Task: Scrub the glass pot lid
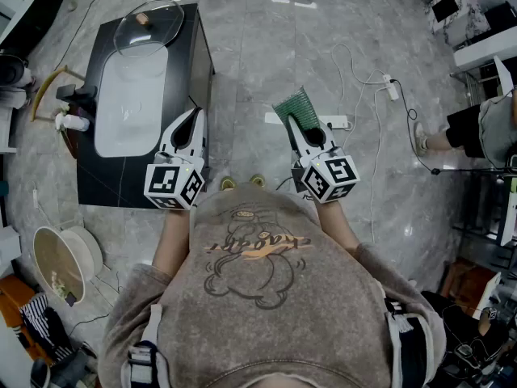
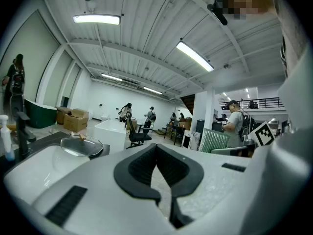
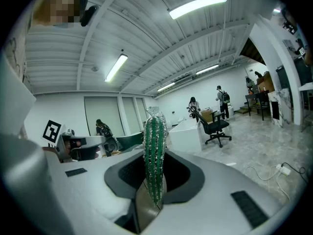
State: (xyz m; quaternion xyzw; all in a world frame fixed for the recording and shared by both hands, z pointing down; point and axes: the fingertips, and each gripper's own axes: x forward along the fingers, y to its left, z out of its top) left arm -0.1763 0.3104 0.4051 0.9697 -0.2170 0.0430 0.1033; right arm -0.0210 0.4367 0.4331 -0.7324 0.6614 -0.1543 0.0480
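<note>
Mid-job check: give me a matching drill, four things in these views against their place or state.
Things:
1. round glass pot lid
2. green mesh scrub pad
3. left claw
4. white sink basin

Place or state:
A. shut, nothing in it
B. sunk into the black counter
C. lying at the counter's far end
D. clamped in the right claw

Pairs: 1-C, 2-D, 3-A, 4-B
</note>
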